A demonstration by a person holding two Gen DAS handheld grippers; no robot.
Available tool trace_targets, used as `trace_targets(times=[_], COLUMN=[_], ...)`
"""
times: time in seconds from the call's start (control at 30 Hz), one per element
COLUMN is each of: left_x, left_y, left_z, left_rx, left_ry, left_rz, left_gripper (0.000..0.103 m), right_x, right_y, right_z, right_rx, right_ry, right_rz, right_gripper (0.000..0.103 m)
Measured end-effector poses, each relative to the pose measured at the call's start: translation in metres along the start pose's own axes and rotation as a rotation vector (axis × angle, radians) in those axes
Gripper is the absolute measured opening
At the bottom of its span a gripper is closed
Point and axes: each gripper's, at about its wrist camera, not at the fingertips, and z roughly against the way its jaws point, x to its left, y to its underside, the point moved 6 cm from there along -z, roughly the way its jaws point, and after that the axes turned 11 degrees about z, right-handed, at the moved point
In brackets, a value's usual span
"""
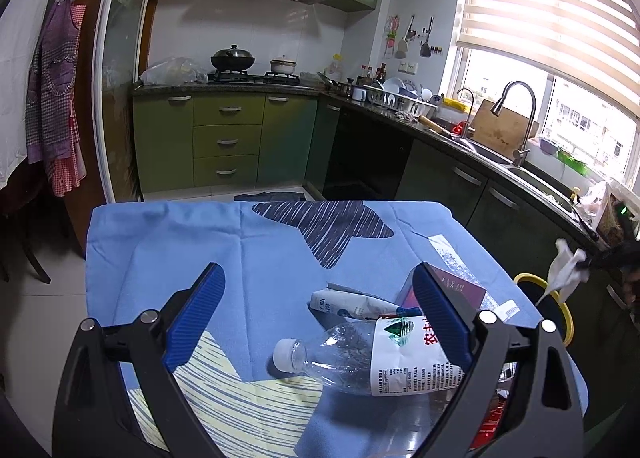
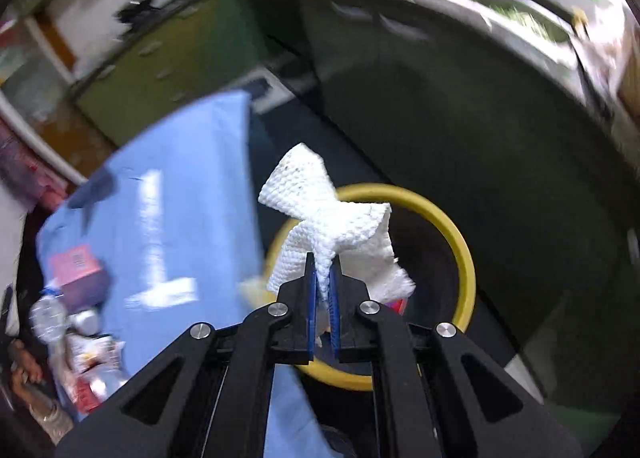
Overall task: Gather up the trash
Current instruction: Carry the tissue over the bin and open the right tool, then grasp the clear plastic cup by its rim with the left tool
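Note:
My right gripper [image 2: 323,264] is shut on a white paper towel [image 2: 320,213] and holds it above a yellow-rimmed bin [image 2: 460,242] beside the table. The towel [image 1: 566,272] and bin rim [image 1: 532,280] also show at the right of the left wrist view. My left gripper [image 1: 318,278] is open over the blue tablecloth [image 1: 168,242]. An empty clear plastic bottle [image 1: 360,358] lies on its side by the right finger. A crumpled white carton [image 1: 348,304] and a dark red box [image 1: 460,290] lie just beyond it.
The table stands in a kitchen with green cabinets [image 1: 228,141] behind and a counter with a sink and faucet [image 1: 520,117] on the right. More trash [image 2: 84,338] lies at the table's near end in the right wrist view. The bin stands between the table and the dark cabinets.

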Motion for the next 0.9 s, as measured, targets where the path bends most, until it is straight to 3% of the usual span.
trace_targets(times=[0.07, 0.13, 0.17, 0.2, 0.53, 0.63, 0.77, 0.9], left_x=[0.0, -0.002, -0.003, -0.004, -0.013, -0.022, -0.039, -0.041], left_y=[0.001, 0.002, 0.002, 0.003, 0.007, 0.013, 0.026, 0.037], left_z=[-0.002, -0.003, -0.004, -0.004, -0.006, -0.009, -0.024, -0.046], left_rx=[0.007, 0.013, 0.015, 0.017, 0.055, 0.114, 0.259, 0.414], left_ry=[0.0, 0.002, 0.001, 0.002, 0.03, 0.073, 0.135, 0.195], left_rz=[-0.002, -0.008, -0.013, -0.018, -0.033, -0.033, -0.042, 0.017], left_gripper=[0.09, 0.09, 0.09, 0.09, 0.091, 0.091, 0.095, 0.096], right_x=[-0.014, -0.025, -0.028, -0.031, -0.014, 0.0, 0.018, 0.026], right_y=[0.007, 0.014, 0.017, 0.019, 0.04, 0.045, 0.052, 0.061], right_z=[-0.023, -0.042, -0.046, -0.048, -0.012, -0.007, -0.005, -0.003], right_rx=[0.048, 0.096, 0.106, 0.108, 0.052, 0.05, 0.056, 0.056], right_ry=[0.005, 0.014, 0.02, 0.031, -0.021, -0.041, -0.074, -0.1], right_rz=[-0.026, -0.036, -0.04, -0.042, -0.023, 0.005, 0.039, 0.066], right_gripper=[0.011, 0.033, 0.06, 0.069, 0.07, 0.07, 0.07, 0.07])
